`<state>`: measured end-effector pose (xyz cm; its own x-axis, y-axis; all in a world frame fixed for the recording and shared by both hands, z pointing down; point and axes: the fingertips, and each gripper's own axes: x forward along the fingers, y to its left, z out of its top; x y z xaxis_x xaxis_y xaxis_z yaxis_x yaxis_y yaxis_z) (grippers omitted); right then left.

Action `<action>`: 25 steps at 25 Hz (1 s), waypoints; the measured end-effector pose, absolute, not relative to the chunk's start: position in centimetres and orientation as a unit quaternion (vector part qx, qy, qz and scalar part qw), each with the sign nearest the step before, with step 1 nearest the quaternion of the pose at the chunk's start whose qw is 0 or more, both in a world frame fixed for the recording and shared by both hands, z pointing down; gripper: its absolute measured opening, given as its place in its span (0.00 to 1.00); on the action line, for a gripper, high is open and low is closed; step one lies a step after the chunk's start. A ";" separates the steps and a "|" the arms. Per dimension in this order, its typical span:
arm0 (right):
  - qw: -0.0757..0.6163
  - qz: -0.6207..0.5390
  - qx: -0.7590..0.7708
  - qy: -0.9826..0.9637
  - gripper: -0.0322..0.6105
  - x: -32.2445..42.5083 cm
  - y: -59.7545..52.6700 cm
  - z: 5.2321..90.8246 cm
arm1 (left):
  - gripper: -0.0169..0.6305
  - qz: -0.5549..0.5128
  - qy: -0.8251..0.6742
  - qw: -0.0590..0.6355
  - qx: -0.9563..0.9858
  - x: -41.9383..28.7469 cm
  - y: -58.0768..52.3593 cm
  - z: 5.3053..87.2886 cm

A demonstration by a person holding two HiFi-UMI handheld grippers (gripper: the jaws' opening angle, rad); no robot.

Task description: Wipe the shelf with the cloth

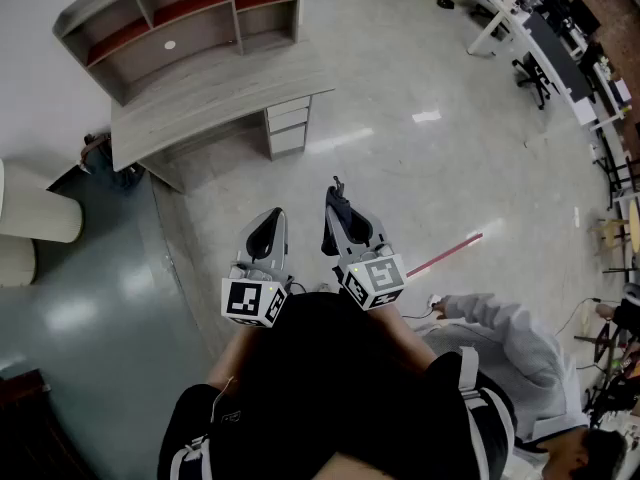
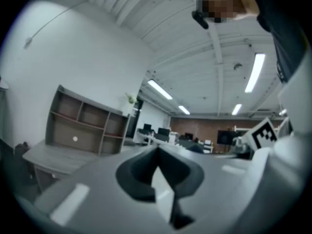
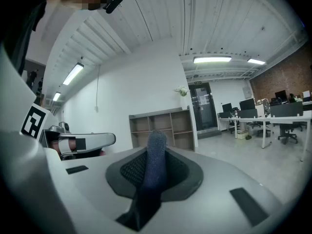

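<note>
The grey shelf unit (image 1: pixel 190 13) with reddish boards stands on a desk (image 1: pixel 215 98) against the far wall, well away from both grippers. It also shows in the left gripper view as the shelf unit (image 2: pixel 85 126) and in the right gripper view as the shelf unit (image 3: pixel 163 127). My right gripper (image 1: pixel 337 196) is shut on a dark blue cloth (image 3: pixel 155 165), which pokes out between the jaws; the cloth (image 1: pixel 336 188) shows at the tip in the head view. My left gripper (image 1: pixel 267 220) is held beside it, close to my body, with its jaws together and nothing in them (image 2: pixel 156 154).
Drawers (image 1: pixel 288 126) sit under the desk's right end. A cylindrical white object (image 1: pixel 35 216) stands at the left. A person in grey (image 1: pixel 510 353) crouches at the lower right. Office desks and chairs (image 1: pixel 545 43) line the far right.
</note>
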<state>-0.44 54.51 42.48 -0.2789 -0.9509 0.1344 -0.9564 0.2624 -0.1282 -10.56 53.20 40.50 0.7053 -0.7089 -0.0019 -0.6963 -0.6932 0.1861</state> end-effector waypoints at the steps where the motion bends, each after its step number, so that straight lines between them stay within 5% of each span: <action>1: 0.015 0.092 0.600 -0.795 0.13 -0.5 54.5 42.4 | 0.03 -0.037 -0.383 0.087 0.919 -10.6 53.2 40.5; 25: 0.003 0.107 0.623 -0.775 0.13 -3.5 50.9 42.9 | 0.03 -0.033 -0.362 0.105 0.926 -14.2 49.2 41.7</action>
